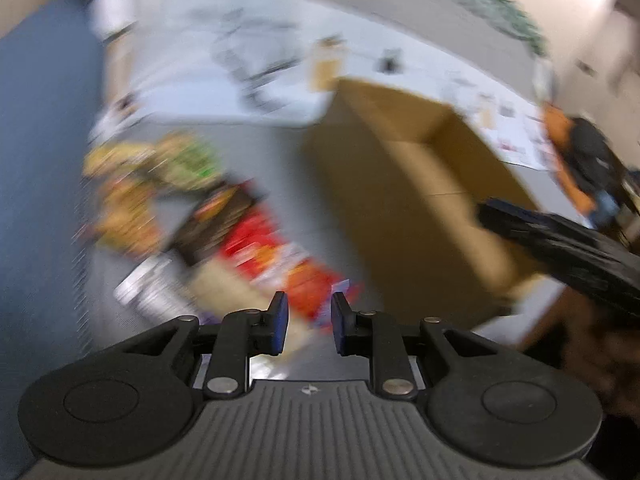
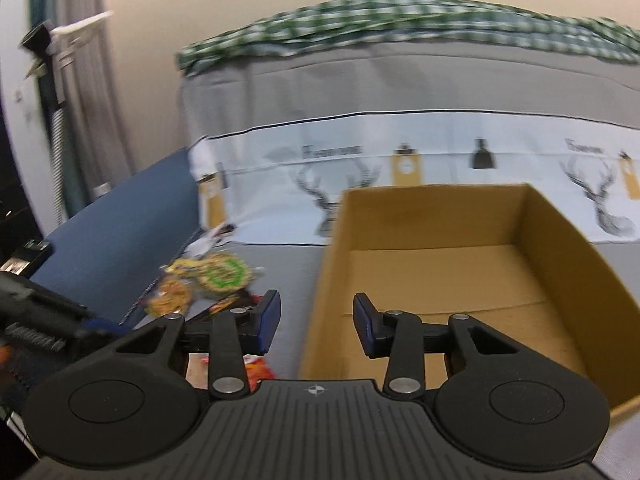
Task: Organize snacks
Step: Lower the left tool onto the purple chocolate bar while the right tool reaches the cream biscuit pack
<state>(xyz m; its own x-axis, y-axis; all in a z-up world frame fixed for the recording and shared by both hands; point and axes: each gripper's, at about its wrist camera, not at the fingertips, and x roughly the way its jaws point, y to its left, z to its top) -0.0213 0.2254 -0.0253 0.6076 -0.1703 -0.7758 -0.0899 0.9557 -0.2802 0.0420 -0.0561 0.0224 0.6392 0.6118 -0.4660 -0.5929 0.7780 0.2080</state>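
Blurred snack packets (image 1: 240, 236) lie beside cardboard box (image 1: 416, 184).

Brown box (image 2: 460, 280) — red-orange snack bag (image 1: 276, 256) — green-checked cloth (image 2: 400, 24), blue mat (image 2: 120, 216).

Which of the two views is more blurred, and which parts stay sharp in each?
Left wrist view: heavy motion blur over the snack packets and cardboard box; only the left hand-held gripper is sharp. Right wrist view: milder blur; box readable, snacks smeared.

Bare grey cloth (image 2: 288, 272) between snack packets (image 2: 208, 280) and cardboard box (image 2: 568, 264).
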